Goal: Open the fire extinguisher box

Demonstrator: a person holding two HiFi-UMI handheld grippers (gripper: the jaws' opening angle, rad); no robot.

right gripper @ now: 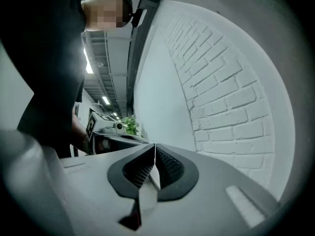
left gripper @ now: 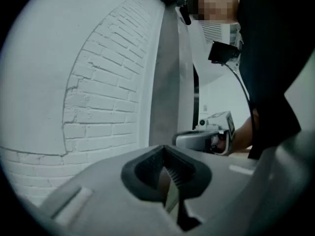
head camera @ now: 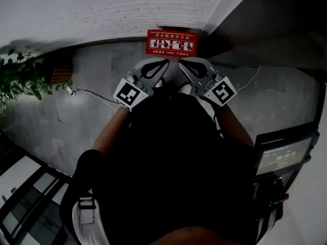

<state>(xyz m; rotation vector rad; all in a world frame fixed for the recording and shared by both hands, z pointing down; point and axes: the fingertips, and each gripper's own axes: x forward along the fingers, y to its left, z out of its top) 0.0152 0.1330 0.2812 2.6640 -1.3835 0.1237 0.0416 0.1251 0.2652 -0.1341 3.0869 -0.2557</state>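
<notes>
A red fire extinguisher box (head camera: 171, 42) with white pictograms on its top stands on the grey floor against the white brick wall. I hold both grippers close in front of my chest, side by side, tips pointing toward the box and well short of it. My left gripper (head camera: 162, 64) is shut with nothing between its pads (left gripper: 165, 147). My right gripper (head camera: 184, 64) is also shut and empty (right gripper: 155, 145). Each gripper view shows the other gripper beside it, the right gripper (left gripper: 206, 136) and the left gripper (right gripper: 113, 136). Neither gripper view shows the box.
A leafy green plant (head camera: 20, 80) stands at the left by the wall. A thin white cable (head camera: 92, 93) runs across the floor. A dark machine with a lit display (head camera: 286, 154) stands at the right. My dark clothing fills the lower middle of the head view.
</notes>
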